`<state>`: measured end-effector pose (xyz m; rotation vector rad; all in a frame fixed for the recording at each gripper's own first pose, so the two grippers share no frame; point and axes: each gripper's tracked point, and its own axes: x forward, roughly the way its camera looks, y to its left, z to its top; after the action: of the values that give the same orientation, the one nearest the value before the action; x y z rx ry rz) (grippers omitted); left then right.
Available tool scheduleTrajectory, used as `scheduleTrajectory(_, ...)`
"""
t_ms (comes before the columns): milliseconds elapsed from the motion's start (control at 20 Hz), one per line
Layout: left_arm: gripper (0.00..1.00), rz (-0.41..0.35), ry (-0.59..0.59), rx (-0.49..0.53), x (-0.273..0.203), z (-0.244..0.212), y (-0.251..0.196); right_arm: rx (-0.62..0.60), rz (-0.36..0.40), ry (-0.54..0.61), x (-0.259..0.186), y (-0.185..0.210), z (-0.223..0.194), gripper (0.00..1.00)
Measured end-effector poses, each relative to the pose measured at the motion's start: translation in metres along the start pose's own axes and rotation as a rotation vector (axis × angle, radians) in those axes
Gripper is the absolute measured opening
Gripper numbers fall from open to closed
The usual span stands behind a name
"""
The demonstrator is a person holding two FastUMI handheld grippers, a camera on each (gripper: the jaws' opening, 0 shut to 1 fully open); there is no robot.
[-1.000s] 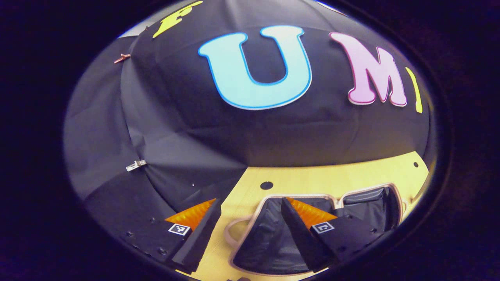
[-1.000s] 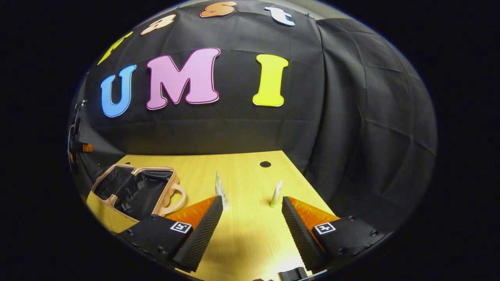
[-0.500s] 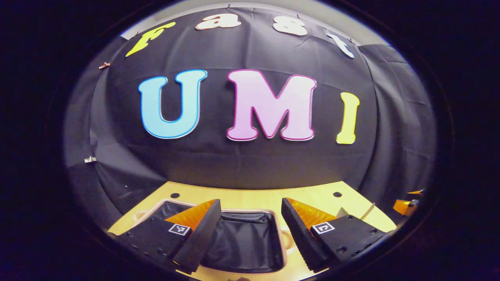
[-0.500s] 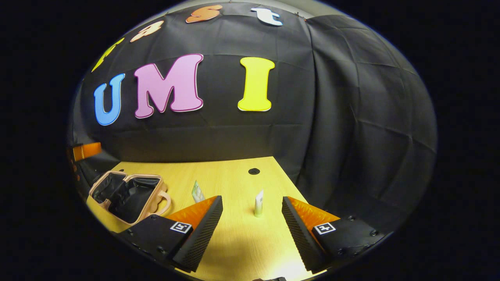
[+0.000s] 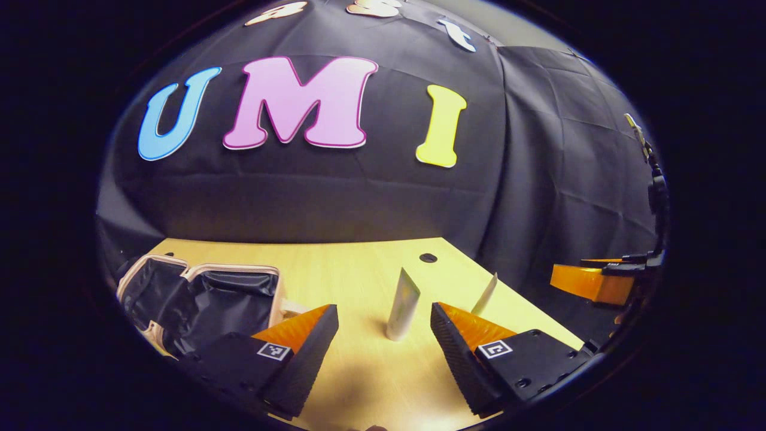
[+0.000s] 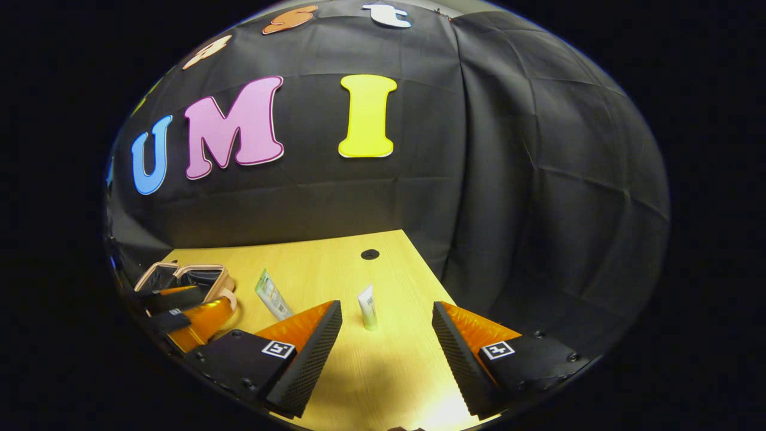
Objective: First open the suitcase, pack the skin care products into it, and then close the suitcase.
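Since a second ago the left gripper view has swung to its right: the suitcase (image 5: pixel 203 296), which sat under the fingers then, now lies at the lower left, and two tubes have come into sight. The right gripper view has drifted less; the suitcase (image 6: pixel 182 278) has slid toward its left edge, and the left gripper (image 6: pixel 188 311) has come in just in front of it.

The wooden table (image 5: pixel 353 269) spans the bottom of both views. On it the suitcase lies open, both black-lined halves facing up inside a pale pink rim.

In the left gripper view, a tube (image 5: pixel 402 305) stands cap-down on the table, ahead of the gap between the fingers of the left gripper (image 5: pixel 383 344) and touching neither. A second tube (image 5: pixel 485 294) stands farther right, by the table's edge. The right gripper (image 5: pixel 589 281) shows at the far right.

In the right gripper view, the second tube (image 6: pixel 368 306) stands upright ahead of the right gripper (image 6: pixel 386 347), and the first tube (image 6: pixel 272 294) leans between it and the suitcase.

Both grippers have their fingers spread wide, holding nothing.
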<state>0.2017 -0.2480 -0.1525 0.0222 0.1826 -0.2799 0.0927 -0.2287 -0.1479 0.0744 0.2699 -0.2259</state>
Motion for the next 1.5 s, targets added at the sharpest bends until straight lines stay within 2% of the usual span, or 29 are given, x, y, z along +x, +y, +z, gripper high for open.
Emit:
scheduleTrajectory(100,0.98,-0.032,0.036,0.001,0.02,-0.009,-0.01,-0.003,0.006,0.014,0.012,0.0,-0.01,0.96)
scheduleTrajectory(300,0.98,-0.036,0.068,0.041,0.055,-0.02,-0.02,0.027,0.016,0.037,0.04,0.008,-0.025,0.96)
scheduleTrajectory(450,1.0,-0.046,0.103,0.025,0.069,-0.032,-0.025,0.024,0.018,0.059,0.065,0.014,-0.036,0.96)
scheduleTrajectory(600,0.99,-0.015,0.135,0.023,0.098,-0.036,-0.021,0.023,0.018,0.084,0.088,0.016,-0.045,0.96)
scheduleTrajectory(800,0.82,0.006,0.177,0.019,0.119,-0.051,-0.02,0.041,0.01,0.118,0.122,0.022,-0.061,0.96)
scheduleTrajectory(900,0.69,0.024,0.202,0.017,0.118,-0.059,-0.016,0.05,-0.001,0.125,0.138,0.025,-0.069,0.96)
scheduleTrajectory(950,0.55,0.022,0.198,0.009,0.122,-0.06,-0.015,0.052,-0.005,0.13,0.146,0.026,-0.073,0.96)
scheduleTrajectory(1150,0.5,0.026,0.205,0.02,0.119,-0.061,-0.01,0.064,-0.024,0.164,0.171,0.03,-0.091,0.96)
scheduleTrajectory(1350,0.48,0.03,0.207,0.01,0.115,-0.061,-0.001,0.037,-0.071,0.178,0.189,0.022,-0.105,0.96)
scheduleTrajectory(1400,0.48,0.03,0.207,0.003,0.114,-0.062,0.0,0.031,-0.073,0.179,0.191,0.021,-0.107,0.94)
scheduleTrajectory(1500,0.48,0.032,0.208,-0.01,0.111,-0.063,0.003,0.018,-0.073,0.175,0.196,0.02,-0.106,0.66)
